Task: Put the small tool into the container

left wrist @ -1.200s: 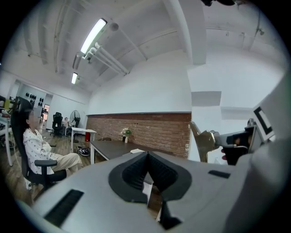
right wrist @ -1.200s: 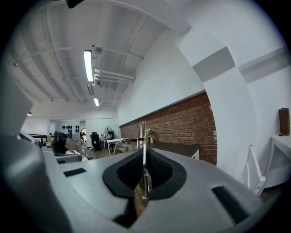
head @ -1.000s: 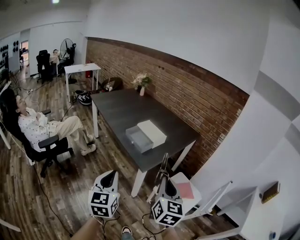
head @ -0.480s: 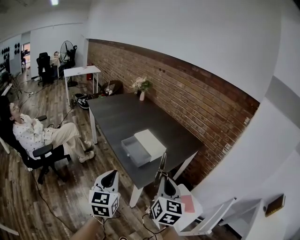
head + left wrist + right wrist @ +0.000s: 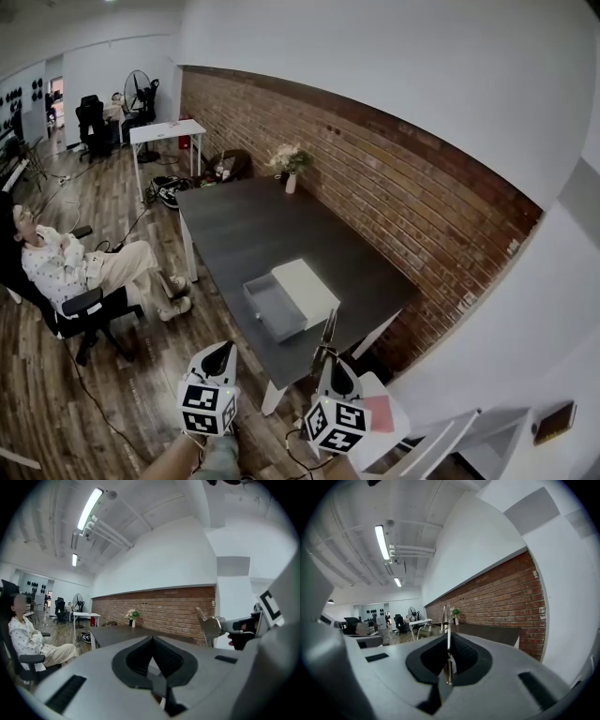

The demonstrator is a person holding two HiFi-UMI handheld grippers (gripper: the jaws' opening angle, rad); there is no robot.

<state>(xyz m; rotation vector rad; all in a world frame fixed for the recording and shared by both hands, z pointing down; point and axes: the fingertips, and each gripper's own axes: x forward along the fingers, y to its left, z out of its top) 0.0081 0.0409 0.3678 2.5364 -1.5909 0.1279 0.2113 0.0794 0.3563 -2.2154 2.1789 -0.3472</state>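
A grey open container (image 5: pixel 272 307) sits on the dark table (image 5: pixel 244 225) near its close end, with a white lid or box (image 5: pixel 305 288) right beside it. My right gripper (image 5: pixel 329 354) is held in the air short of the table, shut on a thin metal tool (image 5: pixel 326 330) that sticks up past its tips. In the right gripper view the tool (image 5: pixel 448 630) stands as a narrow blade between the closed pads (image 5: pixel 461 656). My left gripper (image 5: pixel 218 353) hangs to the left of it, shut with nothing in it (image 5: pixel 152 639). The tool (image 5: pixel 208 626) also shows in the left gripper view.
A person (image 5: pixel 66 267) sits in a black chair left of the table. A vase of flowers (image 5: pixel 289 161) stands at the table's far end by the brick wall (image 5: pixel 394 187). A white side table (image 5: pixel 167 131) stands farther back. White furniture (image 5: pixel 389 422) is at lower right.
The view has swung a little, so the table and container now sit slightly lower and more to the right. Both grippers keep their places in the view, and the tool stays gripped.
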